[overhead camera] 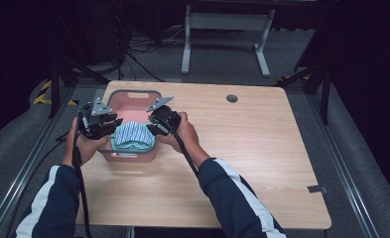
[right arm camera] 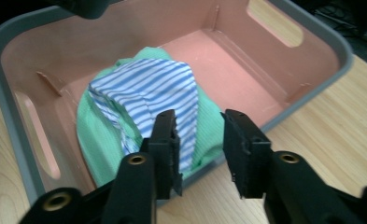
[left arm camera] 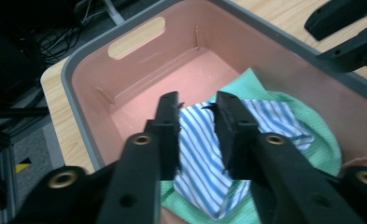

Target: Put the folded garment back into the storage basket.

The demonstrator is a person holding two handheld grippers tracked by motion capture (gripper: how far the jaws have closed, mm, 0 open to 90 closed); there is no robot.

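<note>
The striped cloth (right arm camera: 144, 98) lies folded on the green cloth (right arm camera: 90, 135) at the near end of the pink bin (overhead camera: 133, 94). Both claws, left (left arm camera: 197, 109) and right (right arm camera: 200, 128), stand released above it. A jaw tip could snag a loose fold as it lifts away, dragging the cloth over the rim onto the counter (overhead camera: 242, 148).

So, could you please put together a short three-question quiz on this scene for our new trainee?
1. True or false: the striped cloth lies on top of the green cloth.
2. Where do both cloths lie? A) on the bare table B) in the pink bin C) on the floor
3. Fill in: the jaws of the left gripper and right gripper stand ____, pressing on nothing.

Key: 1 true; 2 B; 3 open.
</note>
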